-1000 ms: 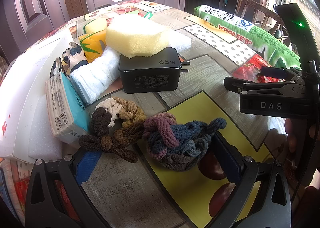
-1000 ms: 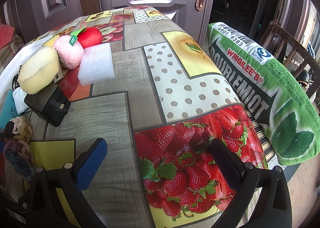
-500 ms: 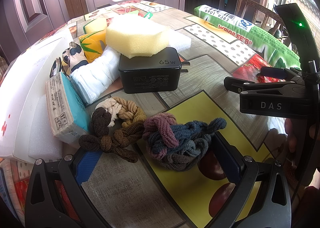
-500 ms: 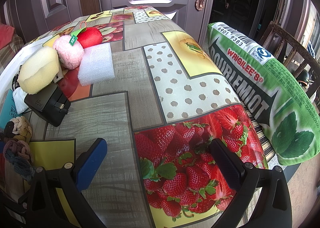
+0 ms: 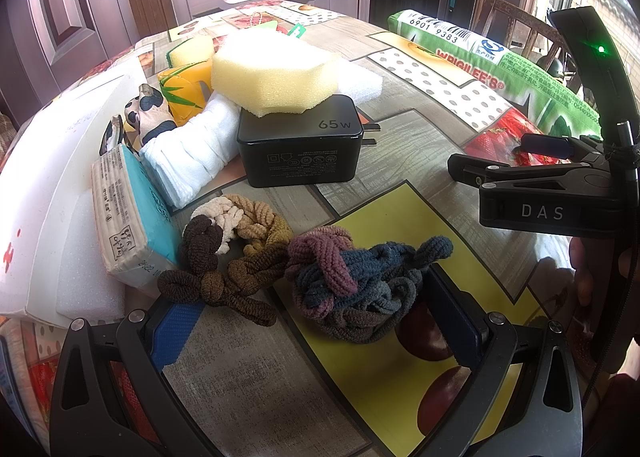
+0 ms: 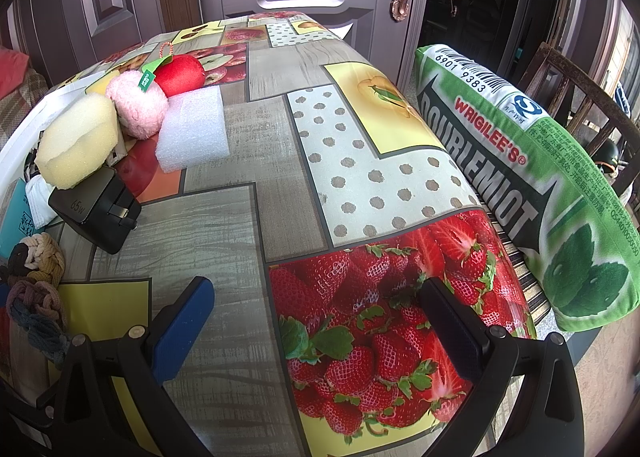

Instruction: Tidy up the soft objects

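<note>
Charger (image 5: 298, 149) top partly hidden under yellow sponge (image 5: 276, 71); white box (image 5: 36, 193) cut off by left edge; tissue pack (image 5: 124, 213) print unreadable.

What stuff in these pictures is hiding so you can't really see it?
- Cow-print soft thing: left wrist view, mostly behind the tissue pack and white cloth.
- Pink plush ball: right wrist view, partly behind the yellow sponge.
- Dark hair ties: right wrist view, cut off by the left edge.
- Small print on the charger: too small to read.

Bare tablecloth (image 6: 280, 185) lies open rightward; the charger (image 5: 300, 149) and sponge (image 5: 276, 77) block the left.
</note>
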`<state>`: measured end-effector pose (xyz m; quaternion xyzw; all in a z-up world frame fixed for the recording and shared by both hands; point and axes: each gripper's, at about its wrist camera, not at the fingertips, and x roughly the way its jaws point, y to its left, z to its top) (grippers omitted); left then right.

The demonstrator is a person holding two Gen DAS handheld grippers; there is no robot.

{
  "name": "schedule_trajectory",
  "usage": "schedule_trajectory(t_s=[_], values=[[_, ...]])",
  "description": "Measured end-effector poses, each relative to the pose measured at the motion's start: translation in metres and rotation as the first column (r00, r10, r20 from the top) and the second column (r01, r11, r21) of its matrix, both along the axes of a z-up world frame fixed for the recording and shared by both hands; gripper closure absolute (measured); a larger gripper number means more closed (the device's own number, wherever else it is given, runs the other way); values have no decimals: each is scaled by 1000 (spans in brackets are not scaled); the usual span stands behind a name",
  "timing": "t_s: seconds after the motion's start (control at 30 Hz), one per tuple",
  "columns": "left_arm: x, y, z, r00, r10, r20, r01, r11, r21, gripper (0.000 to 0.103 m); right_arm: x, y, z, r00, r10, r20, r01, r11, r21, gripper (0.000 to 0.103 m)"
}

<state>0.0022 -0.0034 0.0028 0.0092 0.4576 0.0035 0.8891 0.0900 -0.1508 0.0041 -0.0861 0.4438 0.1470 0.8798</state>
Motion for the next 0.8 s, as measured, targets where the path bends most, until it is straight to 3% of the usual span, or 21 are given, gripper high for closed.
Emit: schedule_trajectory(t_s=[0.8], values=[[0, 0, 0, 1000, 0, 0, 0, 1000, 0, 1, 0, -1, 0, 1000, -6, 0, 6, 1000, -5, 0]])
